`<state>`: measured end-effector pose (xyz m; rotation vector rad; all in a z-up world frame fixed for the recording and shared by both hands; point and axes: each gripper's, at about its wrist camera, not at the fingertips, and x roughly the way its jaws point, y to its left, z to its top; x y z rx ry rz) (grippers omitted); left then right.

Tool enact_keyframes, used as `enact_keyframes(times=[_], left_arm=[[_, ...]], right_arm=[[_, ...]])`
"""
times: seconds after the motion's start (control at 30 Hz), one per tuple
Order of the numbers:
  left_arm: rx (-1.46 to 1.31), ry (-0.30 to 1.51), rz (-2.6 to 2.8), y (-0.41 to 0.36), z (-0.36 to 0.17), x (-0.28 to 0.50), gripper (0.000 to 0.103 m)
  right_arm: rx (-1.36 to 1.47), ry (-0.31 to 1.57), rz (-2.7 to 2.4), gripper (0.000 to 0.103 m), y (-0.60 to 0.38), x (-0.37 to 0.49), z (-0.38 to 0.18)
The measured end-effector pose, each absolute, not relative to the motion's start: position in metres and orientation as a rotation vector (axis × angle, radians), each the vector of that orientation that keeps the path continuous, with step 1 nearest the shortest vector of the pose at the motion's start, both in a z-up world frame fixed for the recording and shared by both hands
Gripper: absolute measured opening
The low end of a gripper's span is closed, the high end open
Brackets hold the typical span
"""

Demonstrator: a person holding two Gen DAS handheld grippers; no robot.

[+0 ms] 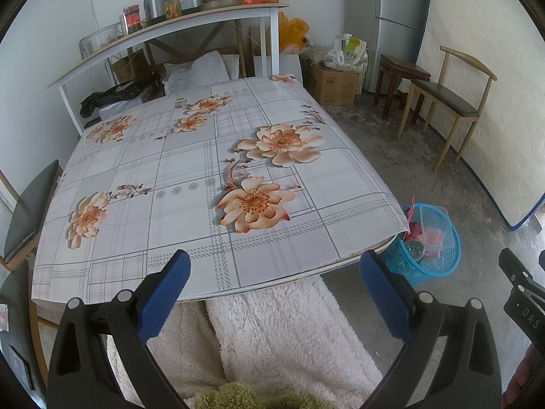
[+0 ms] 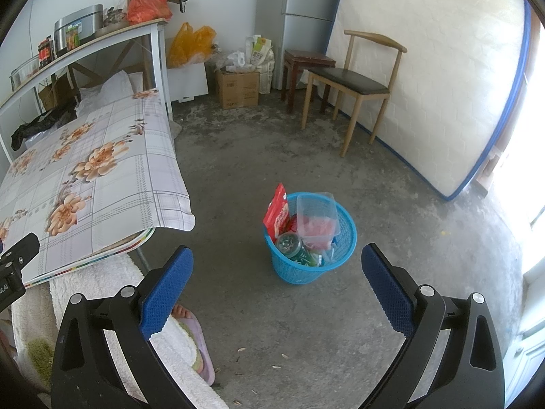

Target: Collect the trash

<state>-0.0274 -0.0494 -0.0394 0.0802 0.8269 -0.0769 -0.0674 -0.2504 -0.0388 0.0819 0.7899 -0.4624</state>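
A: Bare concrete floor [image 2: 306, 156], a table [image 1: 190, 156] under a flowered cloth with nothing on it, a chair [image 2: 351, 78] and a mattress [image 2: 425, 78] against the far wall. Where do the tools stand?

B: Start with the right gripper [image 2: 277, 269]. Its blue pads are spread wide and nothing lies between them. The left gripper [image 1: 274, 272] is the same, wide apart and empty, hanging over the near table edge, above a fleecy white blanket [image 1: 279, 327].

A: And the trash?

B: In the right view the basket [image 2: 344, 238] sits on the floor at twelve o'clock from the right gripper, just beyond the pads. It holds a red packet [image 2: 277, 213] propped at its ten o'clock rim, a clear box [image 2: 315, 211] at twelve and a round green tin [image 2: 289, 242] at eight. From the left gripper it lies at three o'clock, by the table corner.

A: So which step is this?

B: I judge the collecting nearly over: the cloth is clear and the basket full. A few small scraps [image 2: 276, 366] lie on the floor at six o'clock from the basket; I cannot tell what they are.

A: Next move?

B: Probably a sweep for leftovers. Those scraps would need a low reach and a fine pinch.
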Motion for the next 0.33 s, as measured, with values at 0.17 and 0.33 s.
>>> enact_keyframes(times=[0.17,0.33], left_arm=[[0.076,0.832,-0.077,-0.0491,-0.0414,-0.0285,0.097],[0.075,0.837,-0.079,-0.0498,-0.0429,-0.0304,0.097]], right_arm=[[0.082,0.789,-0.463,0.095,-0.2502,-0.0673,-0.0389],[0.084,0.79,-0.462,0.095,-0.2502,-0.067,-0.0391]])
